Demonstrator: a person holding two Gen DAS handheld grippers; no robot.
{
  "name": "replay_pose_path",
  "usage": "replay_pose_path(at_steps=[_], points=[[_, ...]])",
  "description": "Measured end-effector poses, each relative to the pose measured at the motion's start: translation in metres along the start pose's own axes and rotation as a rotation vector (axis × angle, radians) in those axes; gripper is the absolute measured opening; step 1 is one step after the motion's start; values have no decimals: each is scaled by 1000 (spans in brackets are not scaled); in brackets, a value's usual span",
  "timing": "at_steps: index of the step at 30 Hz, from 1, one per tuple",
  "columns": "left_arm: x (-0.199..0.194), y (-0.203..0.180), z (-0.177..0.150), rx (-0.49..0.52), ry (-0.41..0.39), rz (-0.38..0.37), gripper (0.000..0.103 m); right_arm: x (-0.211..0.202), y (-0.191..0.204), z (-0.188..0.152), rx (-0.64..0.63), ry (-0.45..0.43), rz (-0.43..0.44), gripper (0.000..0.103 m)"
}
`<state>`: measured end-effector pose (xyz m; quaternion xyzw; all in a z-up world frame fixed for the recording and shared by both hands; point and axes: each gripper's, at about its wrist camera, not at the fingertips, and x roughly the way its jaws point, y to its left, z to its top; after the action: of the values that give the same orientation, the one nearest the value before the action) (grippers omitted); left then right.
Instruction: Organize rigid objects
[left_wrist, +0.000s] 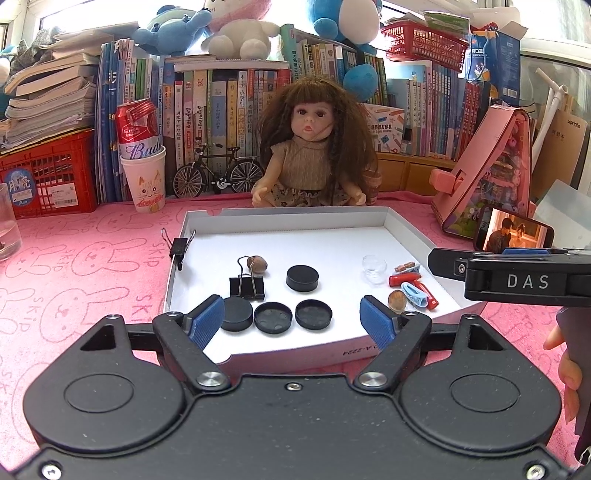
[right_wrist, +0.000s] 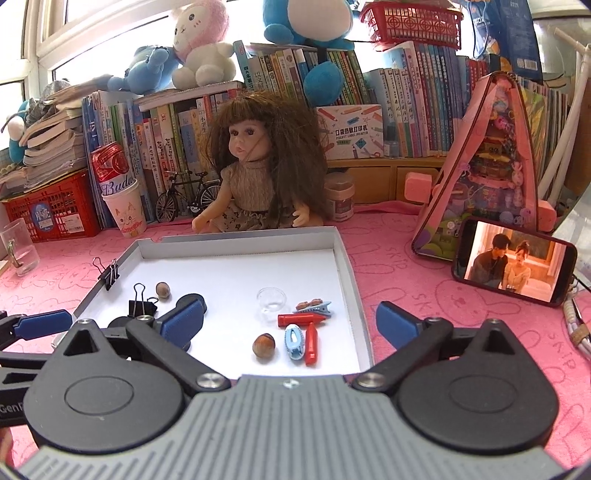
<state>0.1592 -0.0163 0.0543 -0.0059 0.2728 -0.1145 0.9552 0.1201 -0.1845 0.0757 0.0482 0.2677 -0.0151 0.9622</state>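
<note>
Both my grippers hang spread and empty over the near edge of the white tray (right_wrist: 354, 266): left gripper (left_wrist: 291, 321) above the black caps (left_wrist: 273, 317), right gripper (right_wrist: 291, 325) above the hazelnut (right_wrist: 263, 345). I judge I'm between picks. The upright red crayon (right_wrist: 311, 344) lies beyond, long axis pointing away from me, so I'd close across its width.
</note>
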Motion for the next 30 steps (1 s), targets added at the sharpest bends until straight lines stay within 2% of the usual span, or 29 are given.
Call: replay_pose_path(at_steps=[7, 19, 30], points=[[-7, -2, -11, 20, -3, 5, 80, -5, -5, -11, 8, 22, 3, 103], [-6, 1, -32, 8, 41, 32, 80, -3, -3, -41, -30, 87, -2, 103], [6, 1, -49, -11, 82, 71, 80, 10, -10, -60, -14, 152, -28, 103]])
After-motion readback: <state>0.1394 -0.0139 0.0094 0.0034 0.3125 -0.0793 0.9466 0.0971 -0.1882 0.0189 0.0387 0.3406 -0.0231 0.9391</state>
